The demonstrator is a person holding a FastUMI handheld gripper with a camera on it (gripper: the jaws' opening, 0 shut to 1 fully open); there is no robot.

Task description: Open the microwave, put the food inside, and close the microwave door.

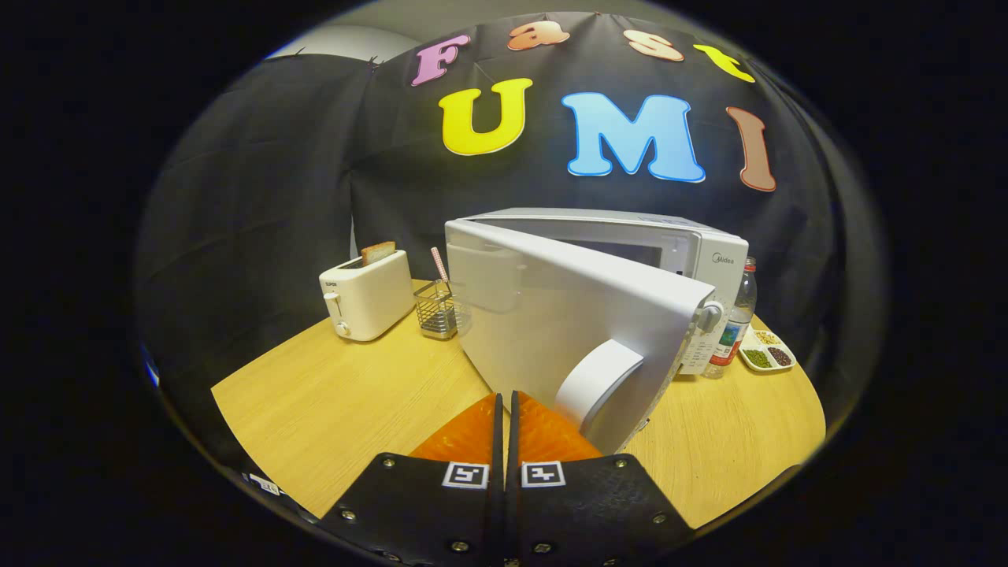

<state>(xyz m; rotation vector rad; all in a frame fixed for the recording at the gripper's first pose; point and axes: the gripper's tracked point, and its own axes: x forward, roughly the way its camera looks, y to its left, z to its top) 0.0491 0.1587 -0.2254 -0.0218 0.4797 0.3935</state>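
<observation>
The white microwave (693, 244) stands on the round wooden table (339, 402) just ahead of me. Its door (543, 315) is hinged at the left and stands partly open, with the free edge swung out toward me. A rounded white handle (598, 382) sits low on the door's outer face near that free edge. My gripper (505, 398) is shut, its orange fingers (468, 433) pressed together with nothing between them. The tips are at the lower part of the door's outer face, just left of the handle. The door hides the oven's inside.
A white toaster (366, 295) with a slice of toast stands left of the microwave, with a wire basket (437, 309) beside it. Right of the microwave are a water bottle (736, 323) and a small tray of beans (766, 350).
</observation>
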